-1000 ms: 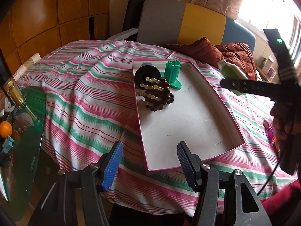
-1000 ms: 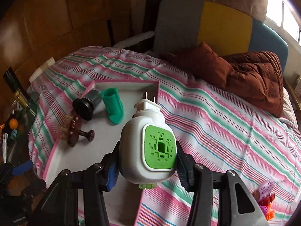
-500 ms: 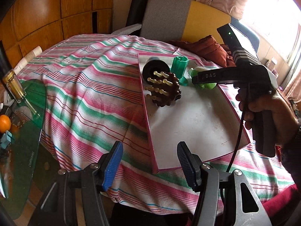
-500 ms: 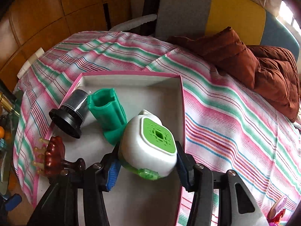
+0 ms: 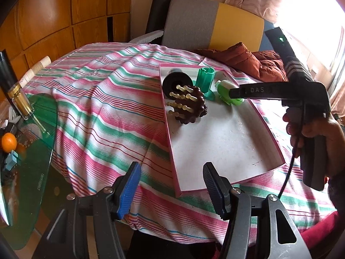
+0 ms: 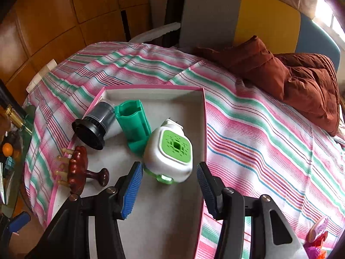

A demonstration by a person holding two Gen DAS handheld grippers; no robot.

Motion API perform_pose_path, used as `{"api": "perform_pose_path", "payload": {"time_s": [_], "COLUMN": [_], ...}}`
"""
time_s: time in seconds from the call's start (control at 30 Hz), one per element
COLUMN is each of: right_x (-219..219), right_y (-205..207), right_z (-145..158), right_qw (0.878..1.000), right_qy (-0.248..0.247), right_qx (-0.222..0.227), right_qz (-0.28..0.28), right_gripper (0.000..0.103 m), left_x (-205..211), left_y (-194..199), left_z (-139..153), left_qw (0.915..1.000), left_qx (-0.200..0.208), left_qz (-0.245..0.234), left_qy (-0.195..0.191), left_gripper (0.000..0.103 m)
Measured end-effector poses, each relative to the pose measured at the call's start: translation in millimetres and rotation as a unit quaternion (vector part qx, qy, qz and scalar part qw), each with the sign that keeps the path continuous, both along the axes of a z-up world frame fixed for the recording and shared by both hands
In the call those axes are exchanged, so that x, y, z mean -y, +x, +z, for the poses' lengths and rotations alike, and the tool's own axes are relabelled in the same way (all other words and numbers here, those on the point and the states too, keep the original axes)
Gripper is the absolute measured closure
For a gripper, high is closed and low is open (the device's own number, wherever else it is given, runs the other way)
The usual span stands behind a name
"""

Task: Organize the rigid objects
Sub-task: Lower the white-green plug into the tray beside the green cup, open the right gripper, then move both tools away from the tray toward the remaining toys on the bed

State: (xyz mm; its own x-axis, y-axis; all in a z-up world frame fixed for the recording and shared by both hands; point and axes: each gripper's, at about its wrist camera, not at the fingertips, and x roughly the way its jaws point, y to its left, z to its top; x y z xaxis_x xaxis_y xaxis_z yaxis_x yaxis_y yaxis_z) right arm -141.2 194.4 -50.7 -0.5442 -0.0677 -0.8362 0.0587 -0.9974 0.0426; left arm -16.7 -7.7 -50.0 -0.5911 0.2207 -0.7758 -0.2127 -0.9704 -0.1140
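Observation:
A white tray [image 5: 226,146] with a pink rim lies on the striped cloth. In it lie a black cylinder [image 5: 172,82], a green holder [image 5: 206,79] and a brown wooden massager [image 5: 189,108]. A white plug-in device with a green face [image 6: 172,151] rests on the tray floor and leans on the green holder [image 6: 133,120]. My right gripper [image 6: 169,172] stands open around its near end, and a thin gap shows beside each pad. The left wrist view has the right gripper [image 5: 234,91] at the device [image 5: 224,88]. My left gripper [image 5: 171,172] is open and empty above the tray's near corner.
A brown jacket [image 6: 301,82] lies at the table's far right, with a grey and yellow chair [image 5: 213,23] behind it. Pink toys [image 6: 317,235] sit on the cloth at the near right. A glass side table on the left holds a bottle [image 5: 19,97] and an orange [image 5: 8,141].
My right gripper came over the tray and down with the plug-in device. The device now lies beside the green holder, no longer clamped. The left gripper has stayed put.

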Motion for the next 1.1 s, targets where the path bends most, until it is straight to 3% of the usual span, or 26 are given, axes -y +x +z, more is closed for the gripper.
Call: {"api": "perform_pose_path", "payload": {"time_s": [0.8, 1.1], "right_x": [4.4, -20.6], "right_y": [91.1, 113.0], "right_z": [30.7, 40.7], "right_qw": [0.998, 0.996], "right_qy": [0.012, 0.011], "right_qx": [-0.069, -0.081], "right_qz": [-0.002, -0.021], "right_gripper": [0.050, 0.050], "left_x": [-5.9, -12.1], "left_y": [11.9, 13.1], "left_z": [12.2, 12.0], "left_qw": [0.9996, 0.9993], "left_qx": [-0.022, -0.023], "left_qz": [-0.008, -0.017], "left_qy": [-0.018, -0.025], "left_gripper": [0.042, 0.042]}}
